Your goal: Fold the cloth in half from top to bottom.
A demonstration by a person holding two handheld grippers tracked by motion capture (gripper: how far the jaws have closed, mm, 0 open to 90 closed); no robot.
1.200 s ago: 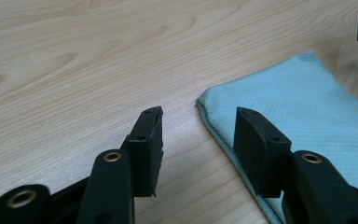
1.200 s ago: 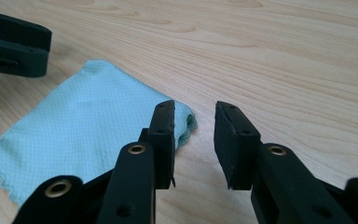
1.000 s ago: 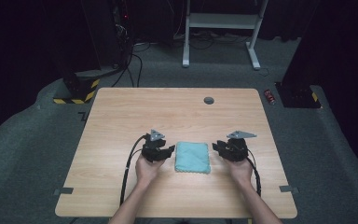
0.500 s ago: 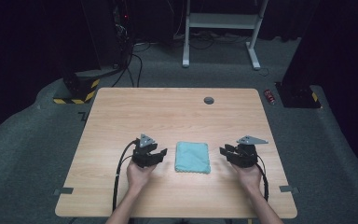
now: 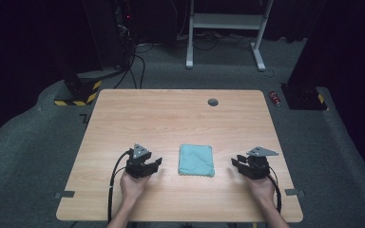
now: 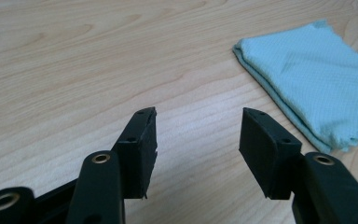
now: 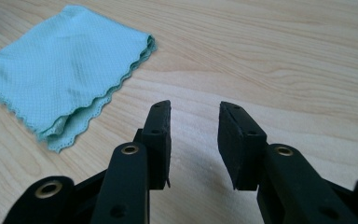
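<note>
The folded light-blue cloth lies flat on the wooden table, a little nearer the near edge than the far one and roughly midway between the left and right edges. It is close to square; its slightly longer side runs from the near edge toward the far edge, and its sides lie almost parallel to the table's edges. In the right gripper view the cloth shows stacked layers with scalloped hems on the side facing that gripper, while in the left gripper view the cloth shows a smooth folded edge toward the jaws and a frayed corner at the near end. The left gripper sits on the person's left of the cloth, near but apart from it, jaws aimed toward it; its jaws have just been opening and stand apart with only bare wood between them. The right gripper sits on the other side, also apart from the cloth and aimed at it; its jaws have just been opening too and stand at a moderate gap with nothing between them. The cloth lies between the two grippers, touched by neither. Bare tabletop surrounds it on every side, with the widest stretch toward the far edge, where a small dark round fitting sits.
</note>
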